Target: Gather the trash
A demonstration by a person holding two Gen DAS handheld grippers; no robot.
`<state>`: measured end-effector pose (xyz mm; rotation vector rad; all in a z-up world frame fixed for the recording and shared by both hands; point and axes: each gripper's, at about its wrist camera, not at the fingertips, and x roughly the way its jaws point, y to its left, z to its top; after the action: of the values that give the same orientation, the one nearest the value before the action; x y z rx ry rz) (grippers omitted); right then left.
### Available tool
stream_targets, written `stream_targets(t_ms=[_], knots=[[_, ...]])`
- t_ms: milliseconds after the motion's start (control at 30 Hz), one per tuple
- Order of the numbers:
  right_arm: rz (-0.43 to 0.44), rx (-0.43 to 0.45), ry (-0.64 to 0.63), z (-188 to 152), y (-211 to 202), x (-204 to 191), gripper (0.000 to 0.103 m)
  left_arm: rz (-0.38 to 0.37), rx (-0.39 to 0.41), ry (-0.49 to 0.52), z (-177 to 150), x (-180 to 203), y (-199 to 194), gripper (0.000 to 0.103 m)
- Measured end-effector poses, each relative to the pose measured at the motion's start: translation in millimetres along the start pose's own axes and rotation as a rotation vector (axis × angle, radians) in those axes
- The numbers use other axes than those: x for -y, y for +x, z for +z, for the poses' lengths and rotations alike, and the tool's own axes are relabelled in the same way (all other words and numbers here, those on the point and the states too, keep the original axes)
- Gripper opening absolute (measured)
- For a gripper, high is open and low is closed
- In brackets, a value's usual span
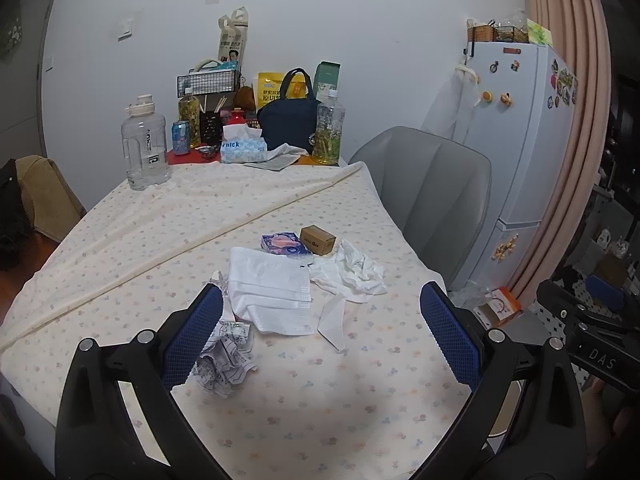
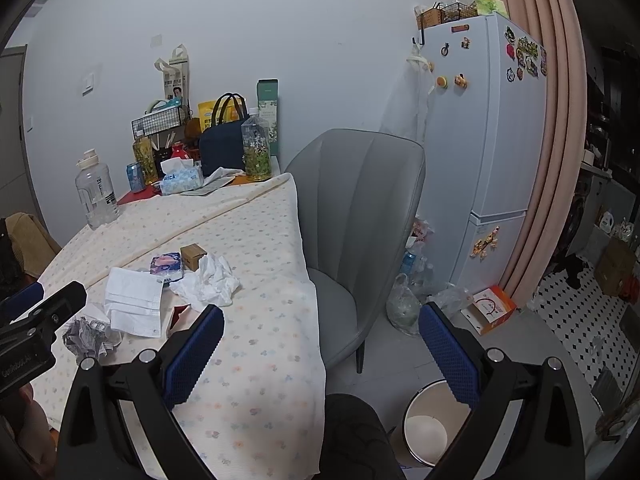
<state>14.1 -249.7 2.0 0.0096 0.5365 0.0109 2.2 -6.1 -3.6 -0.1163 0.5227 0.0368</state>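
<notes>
Through my left wrist camera, my left gripper (image 1: pixel 320 332) hangs over the bench (image 1: pixel 120 240) with its blue fingers (image 1: pixel 192 340) spread wide and nothing between them. The trash lies in a loose cluster ahead: a crumpled printed paper (image 1: pixel 224 364) just beside my left-hand finger, a white face mask (image 1: pixel 272 292) lying flat beyond it, a crumpled white tissue (image 1: pixel 356 272) to the right, and behind those a small tissue packet (image 1: pixel 284 244) touching a little brown box (image 1: pixel 318 240). A tissue box (image 1: pixel 242 148) and a big clear water jug (image 1: pixel 144 148) stand at the far end.

Through my right wrist camera, my right gripper (image 2: pixel 322 344) is off the bench's right edge, fingers (image 2: pixel 448 352) also spread and empty (the grey chair (image 2: pixel 356 216) shows between them). A round white bin (image 2: pixel 426 432) stands on the floor below. The trash cluster sits to the left on the cloth.
</notes>
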Motion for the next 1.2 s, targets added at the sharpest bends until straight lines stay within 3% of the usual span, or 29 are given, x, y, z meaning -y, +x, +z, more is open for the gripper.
stream_targets(t_ms=[400,1200], knots=[[-0.002,0.011,0.017,2,0,12,0.096,0.024,0.023,0.002,5,-1,-7,0.098],[-0.009,0.028,0.019,3,-6,12,0.096,0.002,0.017,-0.045,1,-4,-1,0.098]])
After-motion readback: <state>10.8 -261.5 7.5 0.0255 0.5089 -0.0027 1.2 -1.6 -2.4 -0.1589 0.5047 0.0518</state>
